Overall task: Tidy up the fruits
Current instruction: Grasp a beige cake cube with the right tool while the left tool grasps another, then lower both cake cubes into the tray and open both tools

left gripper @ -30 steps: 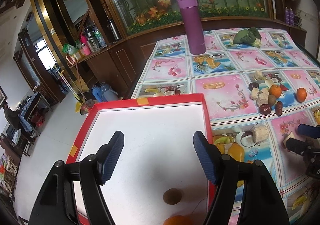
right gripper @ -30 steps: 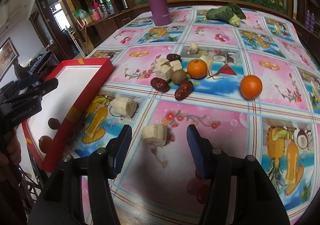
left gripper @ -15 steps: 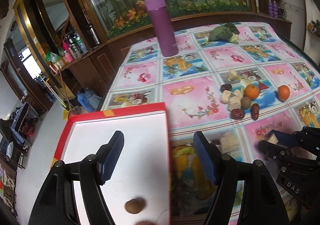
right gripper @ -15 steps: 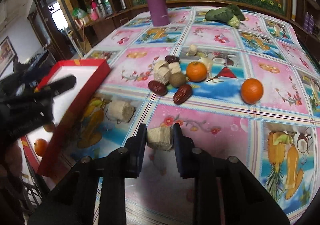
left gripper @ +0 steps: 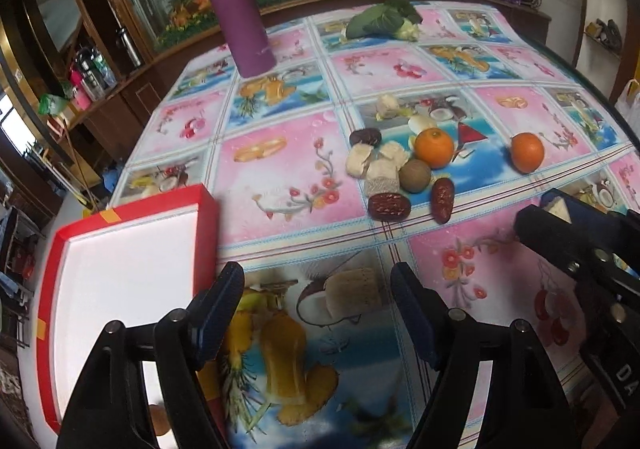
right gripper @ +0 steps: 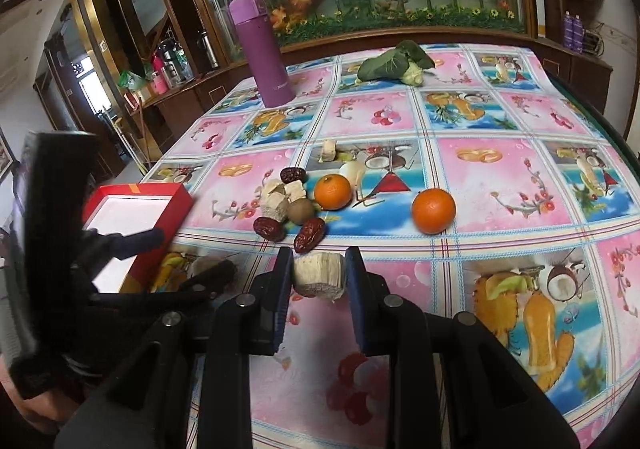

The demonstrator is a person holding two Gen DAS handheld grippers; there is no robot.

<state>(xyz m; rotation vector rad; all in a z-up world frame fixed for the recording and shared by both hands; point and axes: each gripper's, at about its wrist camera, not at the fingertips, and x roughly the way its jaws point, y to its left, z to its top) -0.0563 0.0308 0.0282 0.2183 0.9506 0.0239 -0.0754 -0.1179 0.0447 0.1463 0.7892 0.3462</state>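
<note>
My right gripper (right gripper: 319,285) is shut on a pale fibrous fruit chunk (right gripper: 320,275), held just in front of the fruit pile. That pile holds two oranges (right gripper: 332,191) (right gripper: 433,210), dark red dates (right gripper: 269,228), a brown round fruit (right gripper: 301,211) and more pale chunks (right gripper: 276,205). My left gripper (left gripper: 316,305) is open low over the tablecloth, with a second pale chunk (left gripper: 352,293) lying between and just ahead of its fingertips. The red tray (left gripper: 204,233) with a white floor sits to its left; a small brown fruit (left gripper: 158,419) lies in it.
A tall purple flask (left gripper: 240,9) stands at the table's far left and a leafy green vegetable (left gripper: 380,21) at the far middle. The tray overhangs the table's left edge. A wooden cabinet with a glass flower panel runs behind the table.
My left gripper swung right, from over the tray to over the chunk on the cloth. My right gripper shut on the other pale chunk and its view rose.
</note>
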